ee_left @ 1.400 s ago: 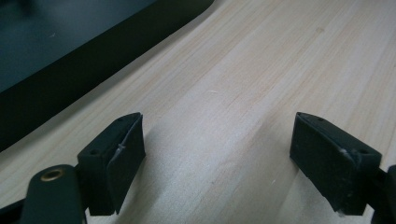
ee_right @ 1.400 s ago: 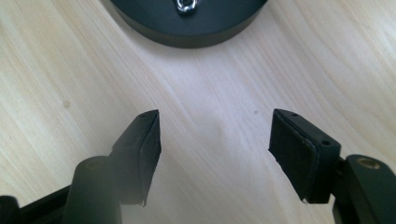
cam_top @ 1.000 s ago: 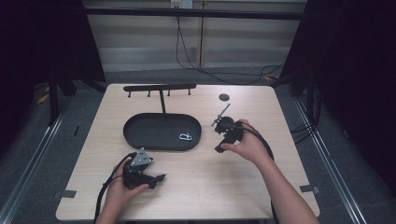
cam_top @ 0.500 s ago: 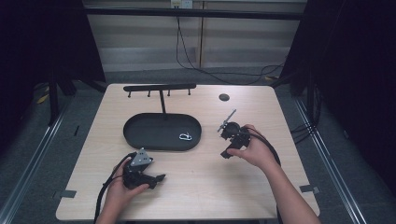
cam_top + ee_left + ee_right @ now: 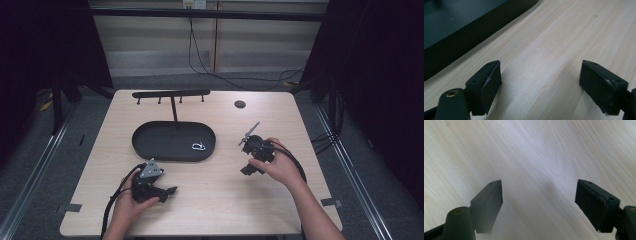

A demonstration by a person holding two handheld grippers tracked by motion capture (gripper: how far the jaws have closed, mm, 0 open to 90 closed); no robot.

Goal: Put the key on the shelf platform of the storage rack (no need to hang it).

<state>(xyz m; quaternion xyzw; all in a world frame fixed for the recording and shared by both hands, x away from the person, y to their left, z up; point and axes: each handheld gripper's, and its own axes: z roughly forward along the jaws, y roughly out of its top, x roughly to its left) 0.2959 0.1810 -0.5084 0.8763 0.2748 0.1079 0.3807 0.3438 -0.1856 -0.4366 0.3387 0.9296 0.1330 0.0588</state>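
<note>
In the high view, the left gripper (image 5: 167, 191) rests low on the pale wooden worktop (image 5: 210, 205) at the lower left of the frame, just below the black oval tray (image 5: 150, 145). Its jaws stand released, with bare wood between them. The right gripper (image 5: 246, 170) sits right of centre, held in the right hand (image 5: 280, 165), jaws likewise spread over bare worktop. A small silver carabiner (image 5: 198, 146) lies inside the tray's right end. A black hook rack (image 5: 171, 93) stands behind the tray.
</note>
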